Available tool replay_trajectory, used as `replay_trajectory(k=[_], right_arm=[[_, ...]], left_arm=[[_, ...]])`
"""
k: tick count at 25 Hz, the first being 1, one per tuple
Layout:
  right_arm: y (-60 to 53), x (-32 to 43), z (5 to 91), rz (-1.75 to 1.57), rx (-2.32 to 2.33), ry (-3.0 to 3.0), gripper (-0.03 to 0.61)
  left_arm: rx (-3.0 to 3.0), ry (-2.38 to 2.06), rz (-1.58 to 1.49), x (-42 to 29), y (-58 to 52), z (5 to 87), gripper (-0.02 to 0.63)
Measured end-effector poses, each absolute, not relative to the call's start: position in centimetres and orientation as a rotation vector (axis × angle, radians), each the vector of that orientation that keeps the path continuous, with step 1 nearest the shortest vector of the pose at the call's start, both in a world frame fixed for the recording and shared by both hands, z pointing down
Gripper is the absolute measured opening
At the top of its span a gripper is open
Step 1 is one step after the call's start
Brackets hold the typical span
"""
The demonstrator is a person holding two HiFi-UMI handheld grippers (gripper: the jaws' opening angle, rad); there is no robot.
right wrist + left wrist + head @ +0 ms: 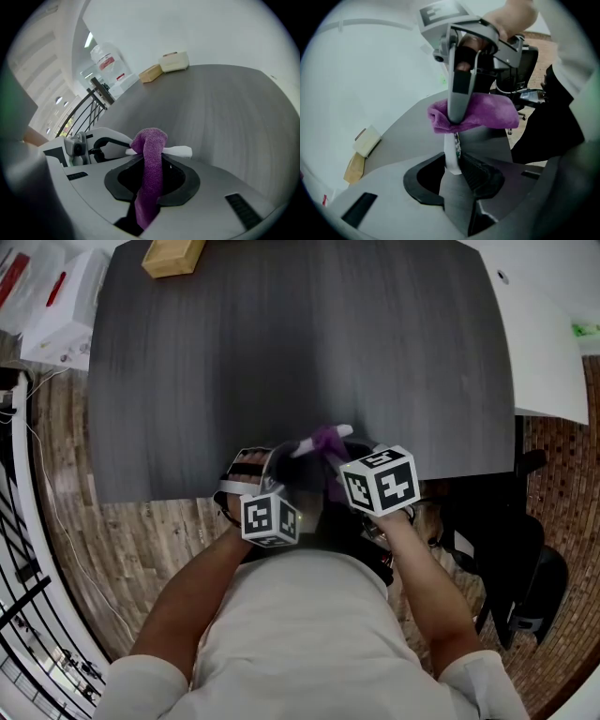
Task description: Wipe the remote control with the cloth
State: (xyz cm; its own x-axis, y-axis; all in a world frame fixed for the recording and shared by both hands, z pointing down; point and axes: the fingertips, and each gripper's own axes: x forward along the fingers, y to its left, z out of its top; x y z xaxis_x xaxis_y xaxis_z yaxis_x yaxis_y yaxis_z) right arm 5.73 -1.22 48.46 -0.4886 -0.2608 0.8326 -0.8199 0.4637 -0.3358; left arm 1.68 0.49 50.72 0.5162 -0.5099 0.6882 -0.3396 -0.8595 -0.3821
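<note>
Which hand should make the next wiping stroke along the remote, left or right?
Right. The right tongs are shut on the purple cloth, already draped over the white remote control. The left tongs clamp the remote's near end, so that hand is likely best holding it steady.

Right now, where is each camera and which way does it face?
Head view: on the person's head, facing steeply down at the table; forearms show.
Left gripper view: on the left gripper, facing along its jaws, shut on the remote control; right hand shows.
Right gripper view: on the right gripper, facing along its jaws, shut on the cloth.
Shared: all show cloth and remote control.
</note>
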Motion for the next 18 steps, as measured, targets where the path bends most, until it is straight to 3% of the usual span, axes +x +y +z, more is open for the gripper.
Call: replay_trajectory(k=[12,18], right_arm=[[-3.6,14.6,50.5,1.018,1.144,-1.755,0.072],[-3.9,13.0,50.9,1.039,1.122,-1.815,0.072]], left_arm=[[-2.751,0.746,-1.242,1.4,-0.1,51.0,0.104],[-2.985,0.797,-1.204,-0.4,-2.6,51.1,0.112]])
